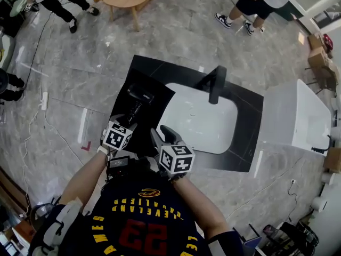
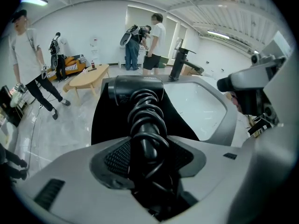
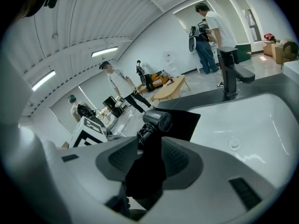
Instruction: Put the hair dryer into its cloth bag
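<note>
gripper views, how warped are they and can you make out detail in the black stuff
left gripper view: strong fisheye, dark corners, hair dryer sharp; right gripper view: same warp, cloth bag a detailless black patch; head view: even light, milder warp.

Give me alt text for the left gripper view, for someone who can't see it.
The left hand-held gripper holds the cord-wrapped handle of a black hair dryer, whose barrel lies ahead on a black cloth bag. To the right is a white sink with a black faucet; people stand behind.
</note>
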Tool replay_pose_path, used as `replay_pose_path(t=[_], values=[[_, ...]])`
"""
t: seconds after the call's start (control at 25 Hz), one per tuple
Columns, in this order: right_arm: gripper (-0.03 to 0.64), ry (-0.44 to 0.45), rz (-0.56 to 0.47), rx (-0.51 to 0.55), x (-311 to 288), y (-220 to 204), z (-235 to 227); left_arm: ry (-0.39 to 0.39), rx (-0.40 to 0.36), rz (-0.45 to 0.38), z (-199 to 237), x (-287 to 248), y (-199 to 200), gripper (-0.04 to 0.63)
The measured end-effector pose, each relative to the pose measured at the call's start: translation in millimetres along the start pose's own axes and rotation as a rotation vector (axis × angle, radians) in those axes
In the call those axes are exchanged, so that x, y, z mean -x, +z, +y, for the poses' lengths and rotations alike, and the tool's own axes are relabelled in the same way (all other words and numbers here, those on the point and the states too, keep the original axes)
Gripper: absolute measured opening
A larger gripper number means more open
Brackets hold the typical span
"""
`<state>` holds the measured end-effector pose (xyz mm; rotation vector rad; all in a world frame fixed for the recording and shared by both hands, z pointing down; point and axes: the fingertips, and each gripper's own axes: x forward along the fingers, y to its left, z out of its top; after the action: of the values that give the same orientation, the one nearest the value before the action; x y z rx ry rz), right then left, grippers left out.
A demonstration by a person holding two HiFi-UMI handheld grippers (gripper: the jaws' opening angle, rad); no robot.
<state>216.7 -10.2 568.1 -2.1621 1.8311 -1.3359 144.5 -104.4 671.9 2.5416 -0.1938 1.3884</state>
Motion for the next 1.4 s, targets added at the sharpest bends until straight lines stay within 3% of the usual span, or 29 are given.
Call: replay_pose_path(t=[0.2,0.36,0.52,0.72,0.96,1.12,1.2,1.4], values=[[0.156,-0.004,0.005,0.071,-6,-1,-1,-0.030,-0.025,-0.085,-14,37,-9,0.230],[0.156,0.045,0.042,0.151,-19,-8,13,-0.018,0.064,-0.113,-7,67,-42,0.232],[0.155,0.152,0.243,0.301,-40,-44,37,0.031,0.161,-0.125,4,103,-97,0.232],[0.155,0.256,0.422,0.588,-61,-92,73,0.094,0.181,-0.102,-1,144,-169,0.232],[0.155,0.308,0.620,0.869,-80,-149,94,0.121,0.239,-0.075,-29,166,-230,0.232],[0.142,0.311,0.686,0.936,-91,-173,93,0.123,0.244,-0.054,-44,169,-260,0.232],[0.019,0.291,0.693,0.966,-94,-175,91,0.110,0.232,-0.045,-51,171,-267,0.232],[0.008,0.246,0.698,0.948,-94,-170,92,0.069,0.179,-0.014,-63,171,-276,0.232]])
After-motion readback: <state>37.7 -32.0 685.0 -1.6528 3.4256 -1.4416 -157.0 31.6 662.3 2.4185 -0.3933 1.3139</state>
